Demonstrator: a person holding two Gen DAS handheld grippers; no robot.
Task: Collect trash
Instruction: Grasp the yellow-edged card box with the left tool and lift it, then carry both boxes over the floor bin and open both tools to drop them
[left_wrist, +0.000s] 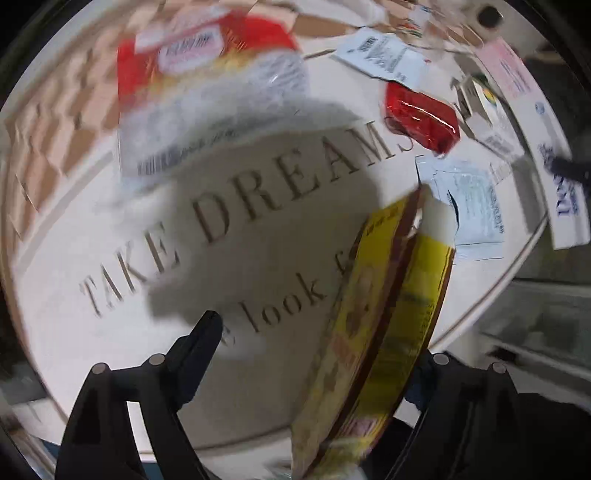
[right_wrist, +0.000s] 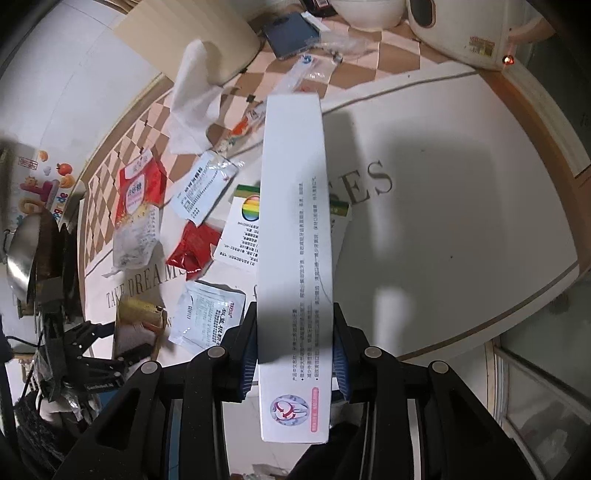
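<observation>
My right gripper (right_wrist: 294, 347) is shut on a long white toothpaste box (right_wrist: 293, 236), held above the table. My left gripper (left_wrist: 317, 354) has its jaws wide apart; a yellow snack wrapper (left_wrist: 380, 325) lies against its right finger, and whether it is gripped I cannot tell. The left gripper also shows in the right wrist view (right_wrist: 122, 343) with the yellow wrapper (right_wrist: 138, 321). On the table lie a red-and-clear bag (left_wrist: 207, 85), a red foil wrapper (left_wrist: 421, 114), and white sachets (left_wrist: 469, 210).
The round white table (right_wrist: 461, 192) has printed lettering and a checkered cloth (right_wrist: 369, 51) at the back. A tissue (right_wrist: 194, 99), a white medicine box (right_wrist: 243, 229), a dark tablet (right_wrist: 291, 33) and white appliances (right_wrist: 458, 26) are there. A metal pan (right_wrist: 26, 254) sits left.
</observation>
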